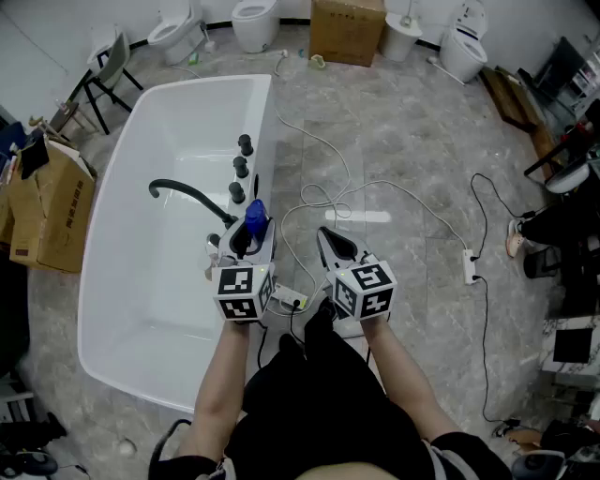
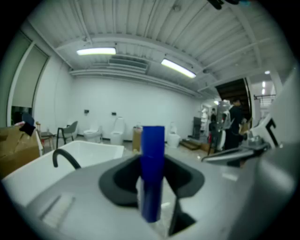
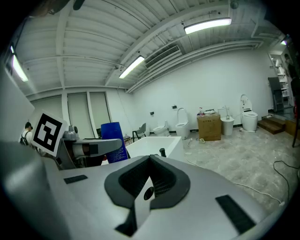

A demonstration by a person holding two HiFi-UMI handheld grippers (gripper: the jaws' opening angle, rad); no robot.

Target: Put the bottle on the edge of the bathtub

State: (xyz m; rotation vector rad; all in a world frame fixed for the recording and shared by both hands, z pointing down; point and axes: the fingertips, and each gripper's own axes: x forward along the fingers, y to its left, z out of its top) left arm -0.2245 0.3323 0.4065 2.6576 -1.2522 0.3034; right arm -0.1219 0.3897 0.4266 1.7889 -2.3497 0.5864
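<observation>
A blue bottle (image 1: pixel 255 216) stands upright between the jaws of my left gripper (image 1: pixel 249 236), just over the right-hand rim of the white bathtub (image 1: pixel 263 103). In the left gripper view the bottle (image 2: pixel 152 164) fills the middle of my left gripper (image 2: pixel 152 185), whose dark pads close against its sides. My right gripper (image 1: pixel 330 242) hovers beside it over the floor, its jaws closed to a point with nothing in them. In the right gripper view my right gripper (image 3: pixel 150 180) is empty, and the bottle (image 3: pixel 114 141) shows to its left, with the bathtub (image 3: pixel 154 143) beyond.
A black faucet (image 1: pixel 187 195) and three black knobs (image 1: pixel 241 167) sit on the tub's rim ahead of the bottle. White cables and a power strip (image 1: pixel 471 267) lie on the floor to the right. Cardboard boxes (image 1: pixel 52 211), a chair (image 1: pixel 105 75) and toilets (image 1: pixel 253 21) ring the tub.
</observation>
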